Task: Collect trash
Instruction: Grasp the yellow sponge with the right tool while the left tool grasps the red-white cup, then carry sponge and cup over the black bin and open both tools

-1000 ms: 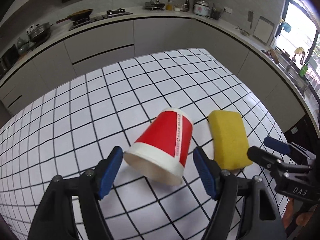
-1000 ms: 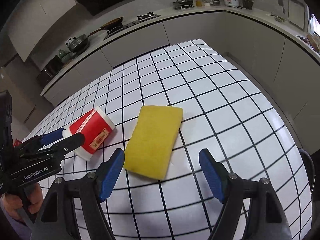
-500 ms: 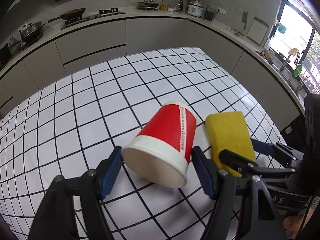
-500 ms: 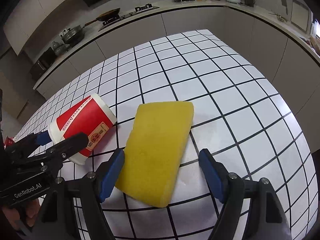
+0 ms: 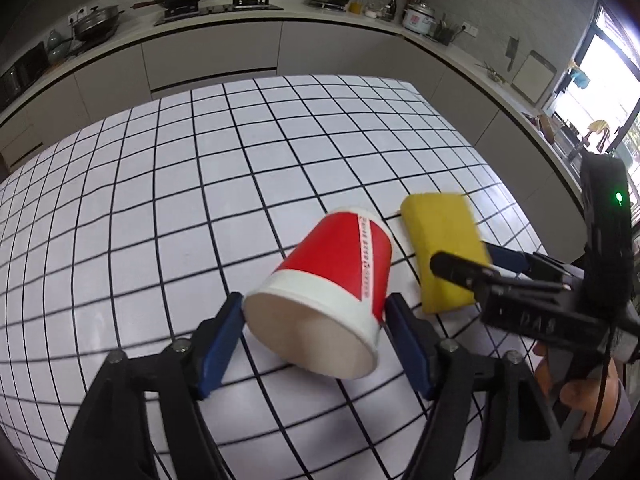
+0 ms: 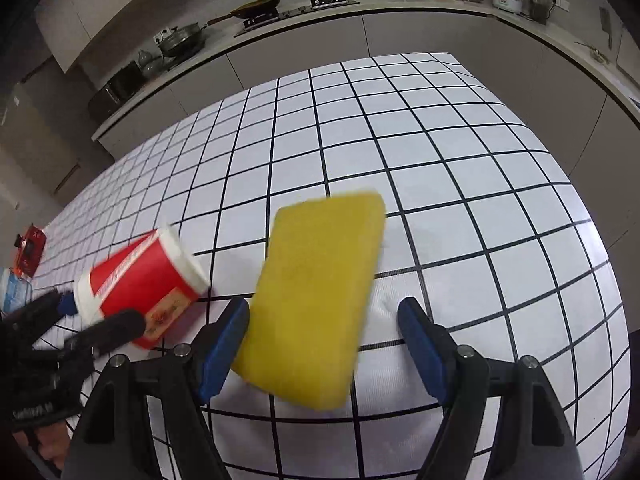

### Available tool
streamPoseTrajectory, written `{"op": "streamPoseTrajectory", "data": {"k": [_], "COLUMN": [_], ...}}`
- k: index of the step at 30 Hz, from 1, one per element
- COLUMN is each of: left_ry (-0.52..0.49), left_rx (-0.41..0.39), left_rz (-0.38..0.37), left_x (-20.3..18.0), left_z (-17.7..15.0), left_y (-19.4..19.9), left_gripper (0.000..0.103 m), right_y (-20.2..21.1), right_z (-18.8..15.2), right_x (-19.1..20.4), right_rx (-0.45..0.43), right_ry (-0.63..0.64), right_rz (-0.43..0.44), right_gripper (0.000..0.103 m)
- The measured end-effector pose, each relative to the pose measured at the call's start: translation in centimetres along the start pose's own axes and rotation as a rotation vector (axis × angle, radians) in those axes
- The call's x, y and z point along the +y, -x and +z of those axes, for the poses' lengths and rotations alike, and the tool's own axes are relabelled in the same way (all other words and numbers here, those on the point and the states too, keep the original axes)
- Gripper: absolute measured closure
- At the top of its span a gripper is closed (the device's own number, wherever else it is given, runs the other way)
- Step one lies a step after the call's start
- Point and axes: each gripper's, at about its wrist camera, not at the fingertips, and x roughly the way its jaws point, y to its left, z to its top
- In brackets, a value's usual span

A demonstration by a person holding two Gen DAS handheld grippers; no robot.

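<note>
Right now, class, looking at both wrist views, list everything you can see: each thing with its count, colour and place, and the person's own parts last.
Paper cup: one, red with white rim, on its side on the table, mouth between the left gripper's pads.
Sponge: one, yellow, flat on the table beside the cup, between the right gripper's pads.
Table: one, white with a black grid.
Small red packet: one, at the table's far left edge.
Kitchen counter: one, pale, behind the table, bearing pans and a rice cooker.
Left gripper: black with blue pads, around the cup's mouth.
Right gripper: black with blue pads, open.
</note>
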Motion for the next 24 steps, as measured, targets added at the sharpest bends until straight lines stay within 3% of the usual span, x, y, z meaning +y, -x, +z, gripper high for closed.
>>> {"op": "streamPoseTrajectory", "data": {"k": [4, 10, 13, 16, 24], "left_ry": [-0.041, -0.077, -0.064, -0.043, 0.017], "left_rx": [0.013, 0.024, 0.010, 0.001, -0.025], "left_rz": [0.011, 0.010, 0.005, -0.002, -0.006], "left_x": [-0.9, -1.3, -1.3, -1.0, -0.1], "left_z": [0.7, 1.4, 1.2, 1.2, 0.1], "left_y": [-0.8, -2.5, -2.5, -2.2, -0.9], "left_gripper": [0.026, 0.028, 0.034, 0.045, 0.048], "right_y": [-0.8, -1.0, -0.9, -0.5, 0.5], "right_z": [0.4, 0.2, -0.3, -0.6, -1.5], "right_x": [0.0, 0.9, 1.3, 1.2, 0.6], "right_rx": [0.009, 0.002, -0.009, -0.017, -0.038], "right_ry": [-0.023, 0.041, 0.084, 0.088, 0.069], "right_rz": [-0.002, -0.059, -0.092, -0.080, -0.036], "right_gripper": [0.024, 0.025, 0.038, 0.044, 0.055]}}
